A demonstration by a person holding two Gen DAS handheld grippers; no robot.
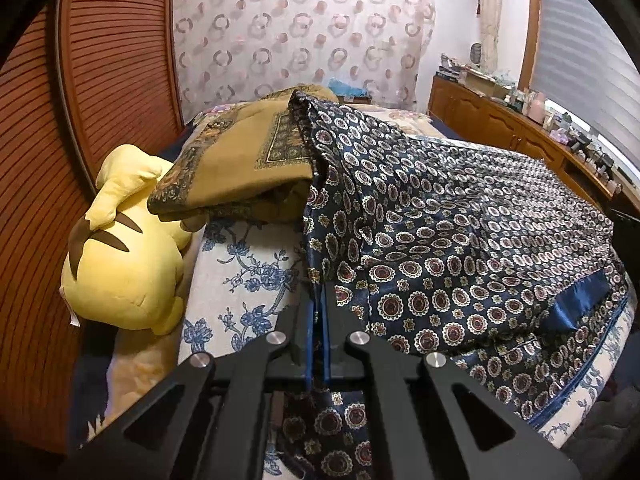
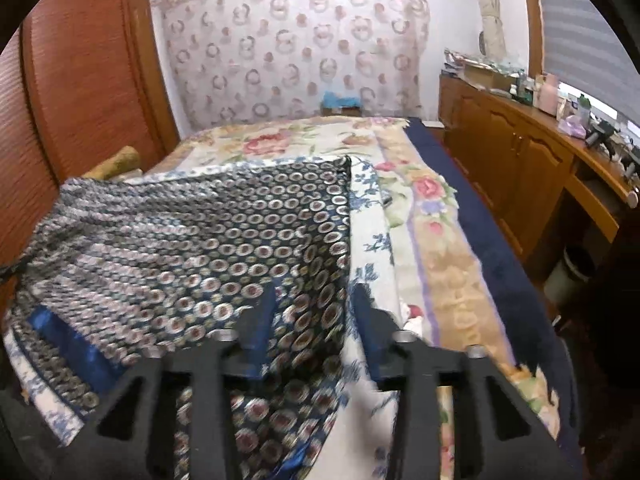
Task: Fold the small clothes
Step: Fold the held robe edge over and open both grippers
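Observation:
A navy satin garment [image 1: 460, 220] with round medallion prints lies spread over the bed, part of it draped up over a pile at the back. My left gripper [image 1: 319, 296] is shut on the garment's near left edge, and the cloth runs down between its fingers. In the right wrist view the same garment [image 2: 200, 232] covers the left half of the bed. My right gripper [image 2: 314, 300] stands open over the garment's near right edge. The cloth lies between its blue-padded fingers [image 2: 266, 308], and the pads do not press on it.
A yellow plush toy [image 1: 120, 248] lies at the bed's left edge beside a folded mustard cloth [image 1: 240, 152]. The sheet [image 1: 240, 272] has a blue flower print, and a floral blanket [image 2: 432, 220] lies to the right. A louvred wooden wardrobe [image 1: 100, 80] stands left; a cluttered sideboard [image 2: 512, 152] stands right.

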